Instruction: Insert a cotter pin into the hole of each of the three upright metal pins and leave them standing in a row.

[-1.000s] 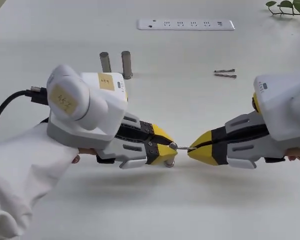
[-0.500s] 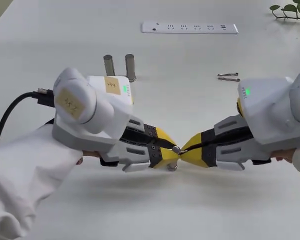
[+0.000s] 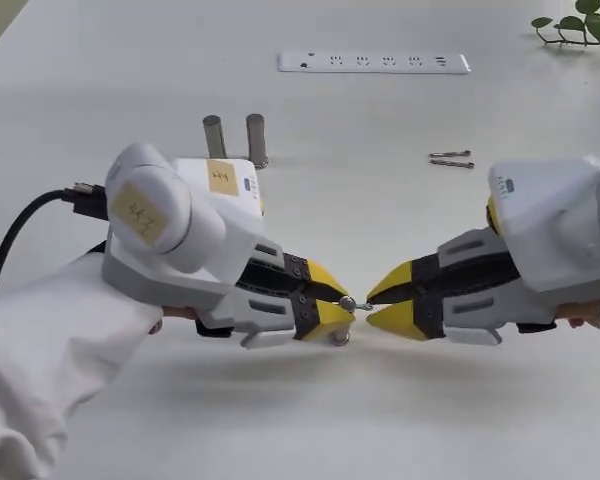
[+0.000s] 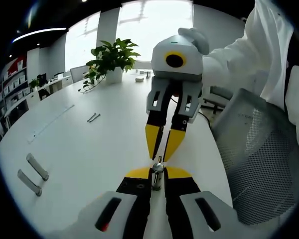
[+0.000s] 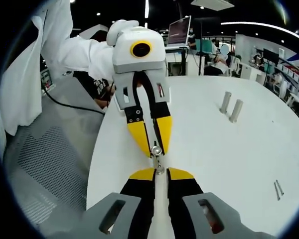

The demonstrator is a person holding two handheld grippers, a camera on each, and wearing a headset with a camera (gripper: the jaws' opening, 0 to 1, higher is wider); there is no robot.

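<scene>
Gripping a pin between its yellow tips, the left gripper is held low over the white table, near the front middle of the head view. Its jaws are closed tight on the pin's shaft, and the pin stands roughly upright between them. A cotter pin sticks out sideways from the pin's upper end and points at the right gripper. How far it goes through the hole is too small to tell.

The right gripper faces the left one tip to tip with its jaws apart. The cotter pin's free end lies at the mouth of the gap, and neither tip presses on it. In the right gripper view the cotter pin runs from the pin down to that gripper's own spread tips. In the left gripper view the pin sits squeezed between the yellow tips, with the right gripper just beyond it.

Two more pins stand upright side by side farther back on the left, close together and well apart from the grippers. Two spare cotter pins lie flat on the table at the right. A power strip lies along the far edge, and a plant is at the far right corner. A black cable runs from the left gripper's rear, above a white sleeve.
</scene>
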